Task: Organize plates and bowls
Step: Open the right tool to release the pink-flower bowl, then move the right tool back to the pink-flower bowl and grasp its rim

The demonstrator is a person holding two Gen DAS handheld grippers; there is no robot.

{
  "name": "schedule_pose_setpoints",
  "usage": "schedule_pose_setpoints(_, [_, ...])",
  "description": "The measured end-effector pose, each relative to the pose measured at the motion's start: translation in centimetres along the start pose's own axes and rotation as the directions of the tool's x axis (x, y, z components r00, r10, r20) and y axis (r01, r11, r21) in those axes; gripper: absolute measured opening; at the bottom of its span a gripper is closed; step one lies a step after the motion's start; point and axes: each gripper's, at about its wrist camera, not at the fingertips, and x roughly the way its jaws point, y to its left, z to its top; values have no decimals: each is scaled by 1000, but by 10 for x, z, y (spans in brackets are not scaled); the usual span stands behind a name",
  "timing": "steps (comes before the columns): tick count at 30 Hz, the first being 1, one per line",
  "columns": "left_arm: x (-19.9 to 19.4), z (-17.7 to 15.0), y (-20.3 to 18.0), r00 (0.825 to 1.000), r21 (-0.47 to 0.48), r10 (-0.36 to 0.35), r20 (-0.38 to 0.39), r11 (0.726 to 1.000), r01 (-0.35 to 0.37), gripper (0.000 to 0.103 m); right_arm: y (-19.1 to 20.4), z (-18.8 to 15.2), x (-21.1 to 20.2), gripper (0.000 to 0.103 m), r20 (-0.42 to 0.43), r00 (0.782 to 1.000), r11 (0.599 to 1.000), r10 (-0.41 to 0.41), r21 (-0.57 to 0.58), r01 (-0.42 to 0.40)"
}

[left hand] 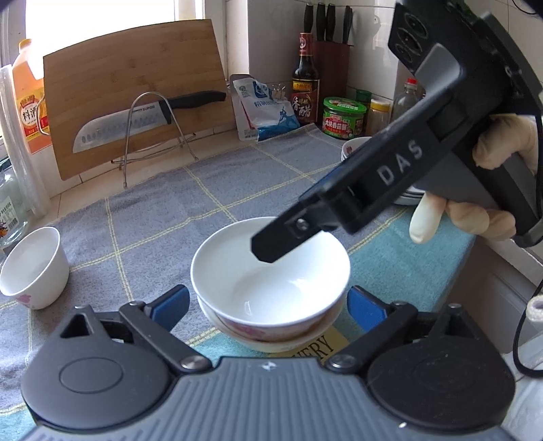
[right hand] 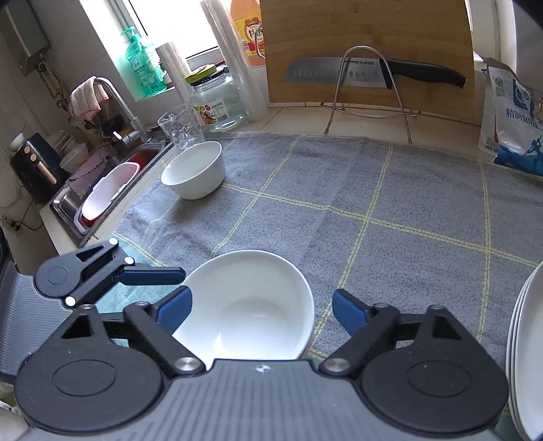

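From the left wrist, your left tongs (left hand: 268, 305) gape wide around the stacked bowls (left hand: 269, 268) at the table's near edge, gripping nothing. From the right wrist, your right tongs (right hand: 261, 308) stand open too; an unsteady withdrawal could topple them.

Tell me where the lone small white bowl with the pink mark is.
The small white bowl with the pink mark stands at the left edge of the grey checked cloth in the left wrist view, beside the clear glass jar and apart from the stacked white bowls.

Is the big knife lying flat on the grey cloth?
No, the knife rests up on a wire stand against the cutting board.
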Motion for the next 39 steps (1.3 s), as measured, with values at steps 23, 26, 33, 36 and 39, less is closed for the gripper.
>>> schedule_pose_setpoints(23, [-46,-29,98,968,-144,247,46,960,-238,99,70,57,26,103,45,999,976,-22,-215,31])
schedule_pose_setpoints(26, [-45,-35,122,949,-186,312,44,936,-299,99,82,71,39,103,38,999,970,-17,-244,26])
schedule_pose_setpoints(33, [-33,-42,166,928,-274,371,37,897,-348,99,107,105,71,103,-2,1000,951,-9,-309,8])
schedule_pose_setpoints(36, [-22,-40,177,927,-287,374,41,893,-348,99,112,119,87,103,-19,1000,944,0,-329,-7])
schedule_pose_setpoints(39, [-14,-39,184,928,-286,369,51,896,-341,99,116,134,103,103,-40,999,940,4,-340,-17])
